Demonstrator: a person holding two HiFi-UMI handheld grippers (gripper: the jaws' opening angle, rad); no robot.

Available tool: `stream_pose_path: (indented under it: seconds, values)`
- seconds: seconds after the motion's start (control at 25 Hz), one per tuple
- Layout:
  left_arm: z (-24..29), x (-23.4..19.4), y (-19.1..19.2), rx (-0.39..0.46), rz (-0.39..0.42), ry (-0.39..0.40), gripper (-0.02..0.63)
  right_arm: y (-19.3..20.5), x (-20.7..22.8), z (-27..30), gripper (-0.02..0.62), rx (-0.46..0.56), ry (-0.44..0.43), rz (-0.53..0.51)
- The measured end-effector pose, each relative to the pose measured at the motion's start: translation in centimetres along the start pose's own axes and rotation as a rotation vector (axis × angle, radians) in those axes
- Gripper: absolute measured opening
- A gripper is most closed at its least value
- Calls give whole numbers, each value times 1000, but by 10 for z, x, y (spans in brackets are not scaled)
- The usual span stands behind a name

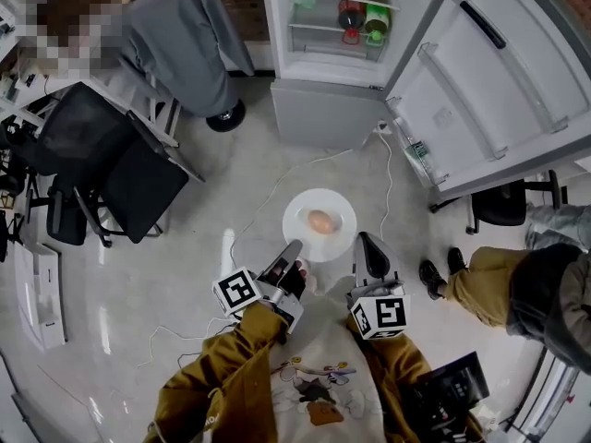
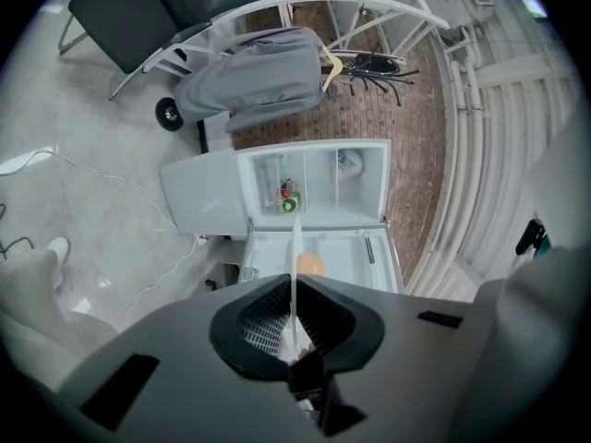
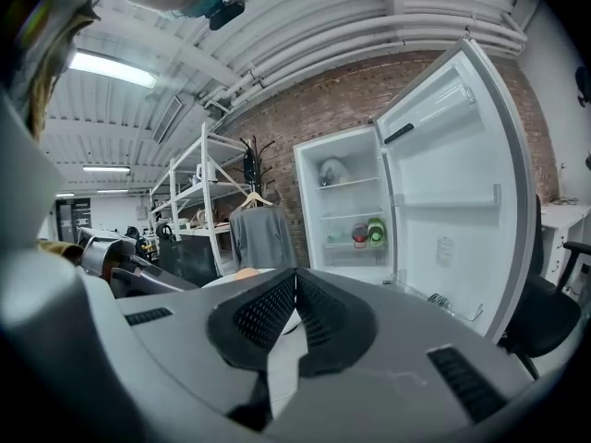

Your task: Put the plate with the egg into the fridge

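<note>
A white plate [image 1: 300,212] with a brown egg [image 1: 320,221] on it hangs level above the floor, in front of the open fridge [image 1: 332,72]. My left gripper [image 1: 292,249] is shut on the plate's near-left rim. In the left gripper view the plate [image 2: 295,261] shows edge-on between the jaws, with the egg [image 2: 312,265] beside it. My right gripper [image 1: 364,241] is just off the plate's right rim. In the right gripper view my right gripper [image 3: 295,289] has its jaws together with nothing between them, and the plate [image 3: 222,282] and egg [image 3: 246,272] lie to their left.
The fridge door [image 1: 489,81] stands swung out to the right. Bottles [image 1: 364,15] sit on a fridge shelf. A white cable [image 1: 305,166] runs across the floor. Black chairs [image 1: 120,178] and a grey coat [image 1: 180,40] stand at the left. A person's leg [image 1: 471,280] is at the right.
</note>
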State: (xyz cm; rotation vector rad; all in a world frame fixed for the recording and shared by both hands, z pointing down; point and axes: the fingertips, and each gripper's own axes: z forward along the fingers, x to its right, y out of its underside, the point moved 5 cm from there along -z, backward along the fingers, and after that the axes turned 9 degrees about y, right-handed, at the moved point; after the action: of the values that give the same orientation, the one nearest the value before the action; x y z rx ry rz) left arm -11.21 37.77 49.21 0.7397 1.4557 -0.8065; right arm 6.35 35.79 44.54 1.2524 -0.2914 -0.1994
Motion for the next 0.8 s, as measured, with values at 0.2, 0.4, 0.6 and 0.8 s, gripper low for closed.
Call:
stream_pose_path:
  seconds: [0.2, 0.4, 0.6, 0.8]
  values:
    - [2, 0, -19, -3, -7, 8, 21, -7, -10, 15, 5, 13, -6, -26]
    - [6, -6, -26, 8, -14, 12, 21, -5, -11, 27, 5, 9, -4, -22]
    - [14, -3, -43, 10, 5, 10, 21, -16, -15, 48, 5, 38, -8, -4]
    - [28, -4, -63, 19, 21, -1, 21, -20, -13, 74, 5, 54, -12, 14]
